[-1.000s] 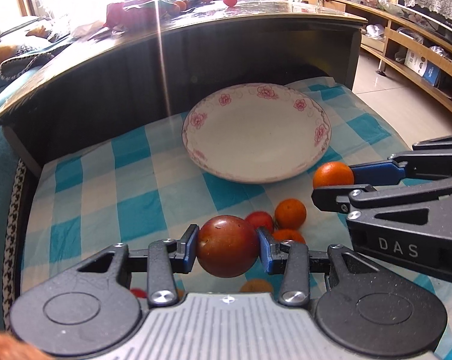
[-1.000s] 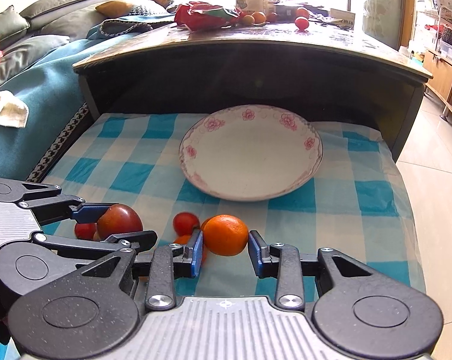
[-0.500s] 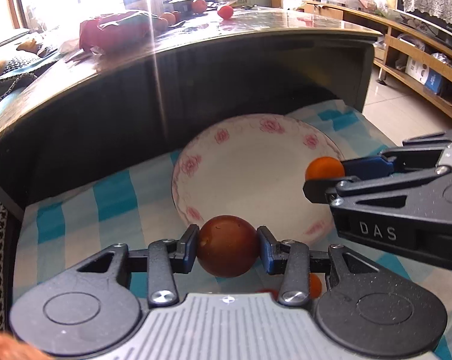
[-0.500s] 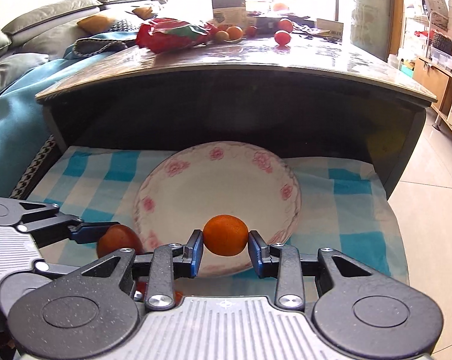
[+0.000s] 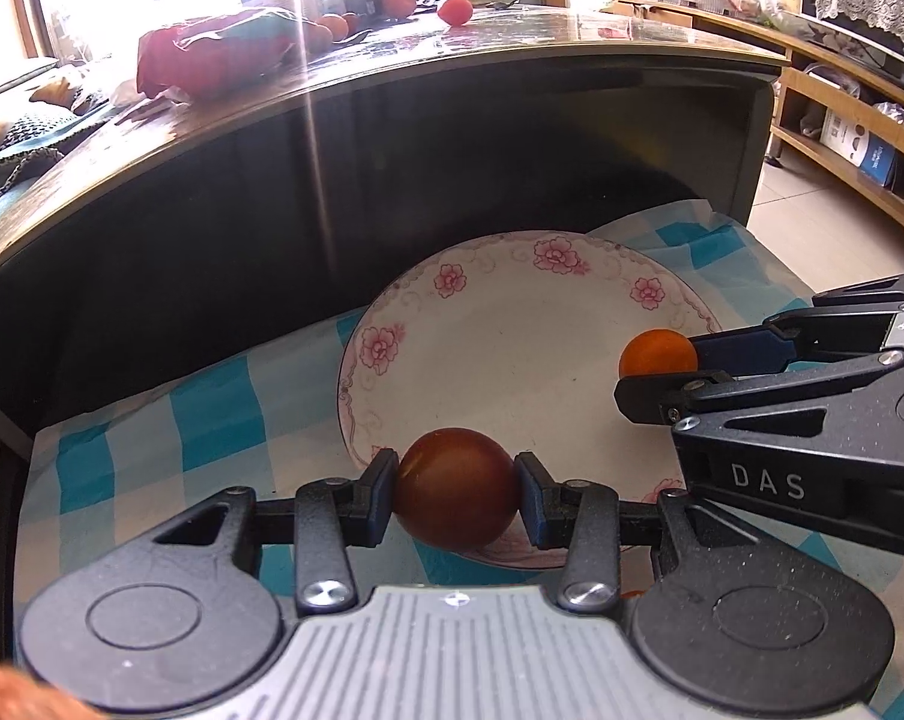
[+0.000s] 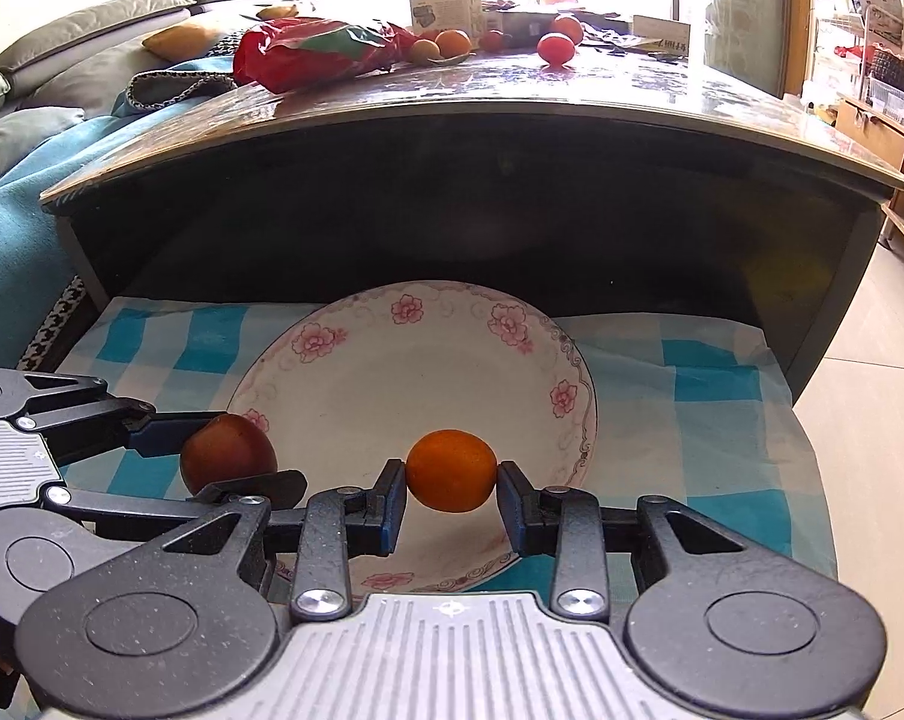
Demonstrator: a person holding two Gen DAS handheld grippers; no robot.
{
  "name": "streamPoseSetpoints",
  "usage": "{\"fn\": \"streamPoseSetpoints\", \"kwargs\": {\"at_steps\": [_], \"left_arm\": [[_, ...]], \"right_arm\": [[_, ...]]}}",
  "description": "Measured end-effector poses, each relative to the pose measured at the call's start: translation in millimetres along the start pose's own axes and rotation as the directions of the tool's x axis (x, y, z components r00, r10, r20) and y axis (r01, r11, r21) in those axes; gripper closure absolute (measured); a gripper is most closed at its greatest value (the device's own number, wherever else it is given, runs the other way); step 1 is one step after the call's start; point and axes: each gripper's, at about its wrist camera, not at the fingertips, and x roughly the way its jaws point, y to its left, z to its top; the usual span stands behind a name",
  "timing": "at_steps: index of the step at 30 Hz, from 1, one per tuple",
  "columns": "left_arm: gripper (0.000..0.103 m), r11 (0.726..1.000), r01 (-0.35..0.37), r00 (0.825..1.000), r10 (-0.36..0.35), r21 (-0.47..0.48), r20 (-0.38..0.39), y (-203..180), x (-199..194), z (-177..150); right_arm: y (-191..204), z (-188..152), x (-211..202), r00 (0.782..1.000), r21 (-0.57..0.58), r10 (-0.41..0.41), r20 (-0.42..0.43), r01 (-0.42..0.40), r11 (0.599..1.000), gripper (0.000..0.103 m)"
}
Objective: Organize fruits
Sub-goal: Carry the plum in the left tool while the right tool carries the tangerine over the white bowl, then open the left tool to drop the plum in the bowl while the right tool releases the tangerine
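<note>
Both grippers have travelled forward from the loose fruit on the checked cloth and now hang over the flowered plate (image 5: 386, 354), which has swelled from a distant dish to fill the middle of each view. The left gripper (image 5: 457, 495) is pinching a dark red round fruit (image 5: 457, 489), possibly a tomato or plum, held over the plate's near-left rim. The right gripper (image 6: 451, 480) is clamped on a small orange (image 6: 451, 471) above the plate's near half; in the left wrist view that orange (image 5: 658, 353) shows at the plate's right side. The plate is bare, resting on the blue-and-white cloth (image 6: 710, 384) under the dark overhang of a table (image 6: 512, 120) strewn with more fruit and a red bag (image 6: 314, 54).

The step in hand appears to be setting both fruits down. Done well, each gripper would drop low toward the plate's shallow centre before the fingers part, since round fruit let go from height or on the sloping rim is likely to roll off onto the cloth. The red fruit sits nearest the edge and would want carrying a little further inward. Releasing one fruit at a time, well apart from the other, should keep them from knocking. How high either fruit hangs above the china is hard to judge through the fisheye lens.
</note>
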Motion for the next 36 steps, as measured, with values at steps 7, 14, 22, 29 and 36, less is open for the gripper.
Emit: {"fn": "streamPoseSetpoints", "kwargs": {"at_steps": [7, 14, 22, 29, 36], "left_arm": [[0.052, 1.0, 0.001, 1.0, -0.001, -0.002, 0.004, 1, 2, -1], [0.05, 1.0, 0.013, 1.0, -0.013, -0.009, -0.001, 1, 4, 1], [0.047, 1.0, 0.006, 1.0, -0.006, -0.003, 0.008, 2, 1, 0], [0.046, 1.0, -0.001, 1.0, 0.001, -0.009, 0.022, 6, -10, 0], [0.046, 1.0, -0.009, 1.0, 0.01, -0.023, 0.027, 13, -21, -5]], "right_arm": [[-3, 0, 5, 1.0, 0.008, -0.004, -0.004, 0.004, 1.0, 0.074], [-5, 1, 4, 1.0, 0.016, -0.003, -0.003, 0.003, 1.0, 0.072], [-5, 1, 4, 1.0, 0.017, -0.003, -0.005, 0.003, 1.0, 0.065], [-5, 2, -2, 1.0, 0.019, -0.002, 0.006, 0.002, 1.0, 0.058], [-2, 4, -10, 1.0, 0.022, 0.002, 0.018, -0.002, 1.0, 0.058]]}}
